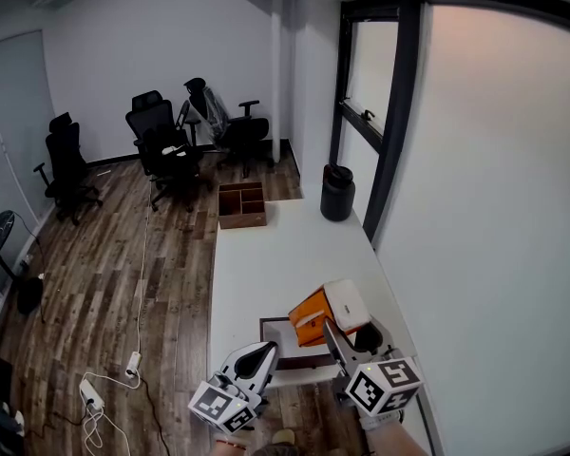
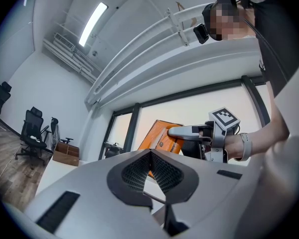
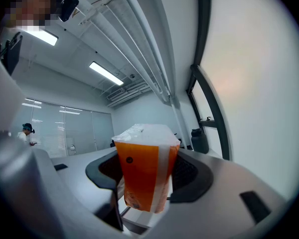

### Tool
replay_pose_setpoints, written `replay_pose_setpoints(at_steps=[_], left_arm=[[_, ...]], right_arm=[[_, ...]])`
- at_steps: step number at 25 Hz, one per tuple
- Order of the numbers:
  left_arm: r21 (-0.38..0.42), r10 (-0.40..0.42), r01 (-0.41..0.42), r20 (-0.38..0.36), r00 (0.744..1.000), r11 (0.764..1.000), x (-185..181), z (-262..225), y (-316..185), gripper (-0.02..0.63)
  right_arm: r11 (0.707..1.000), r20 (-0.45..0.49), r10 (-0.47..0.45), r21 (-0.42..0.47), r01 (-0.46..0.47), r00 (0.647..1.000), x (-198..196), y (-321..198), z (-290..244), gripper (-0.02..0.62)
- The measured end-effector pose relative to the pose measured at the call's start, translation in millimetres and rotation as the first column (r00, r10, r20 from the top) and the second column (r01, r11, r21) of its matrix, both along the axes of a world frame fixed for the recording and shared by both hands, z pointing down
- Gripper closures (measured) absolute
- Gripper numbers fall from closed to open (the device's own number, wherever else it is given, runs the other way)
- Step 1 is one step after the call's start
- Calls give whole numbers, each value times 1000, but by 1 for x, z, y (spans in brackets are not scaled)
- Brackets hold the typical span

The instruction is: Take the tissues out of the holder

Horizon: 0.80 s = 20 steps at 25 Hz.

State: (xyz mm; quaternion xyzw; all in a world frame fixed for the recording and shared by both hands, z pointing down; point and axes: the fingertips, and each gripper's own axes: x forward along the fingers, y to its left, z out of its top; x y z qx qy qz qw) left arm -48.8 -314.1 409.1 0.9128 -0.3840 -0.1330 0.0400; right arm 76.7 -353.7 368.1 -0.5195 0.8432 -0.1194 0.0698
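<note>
An orange tissue pack [image 1: 315, 317] with a white top hangs above the near end of the white table [image 1: 266, 255], tilted. My right gripper [image 1: 331, 327] is shut on it. In the right gripper view the pack [image 3: 142, 176] fills the gap between the pads. Below it on the table lies a dark-framed holder [image 1: 265, 336], partly hidden by both grippers. My left gripper [image 1: 265, 351] hovers just left of the pack, with its jaws shut on nothing. The left gripper view shows its tips [image 2: 150, 156] meeting, with the pack [image 2: 158, 133] and the right gripper [image 2: 189, 132] beyond.
A brown wooden box [image 1: 241, 204] sits at the table's far end beside a black bin [image 1: 337, 193]. A window wall runs along the right. Several office chairs [image 1: 161, 141] stand at the back, and a power strip with cable [image 1: 93, 394] lies on the floor at left.
</note>
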Motion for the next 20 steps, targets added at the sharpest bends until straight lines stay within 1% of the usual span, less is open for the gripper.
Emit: replay_pose_setpoints(at_steps=[6, 11, 20], left_arm=[[4, 14, -14, 1, 1000, 1000, 5, -3, -1, 601], [4, 21, -21, -5, 1000, 1000, 6, -4, 3, 601], [0, 29, -29, 1, 1000, 1000, 12, -1, -3, 601]], right_arm=[[1000, -30, 1, 14, -1, 1000, -1, 0, -5, 334], [1000, -27, 0, 15, 0, 1000, -3, 5, -6, 334], [1000, -24, 2, 17, -2, 1000, 1, -1, -1, 334]])
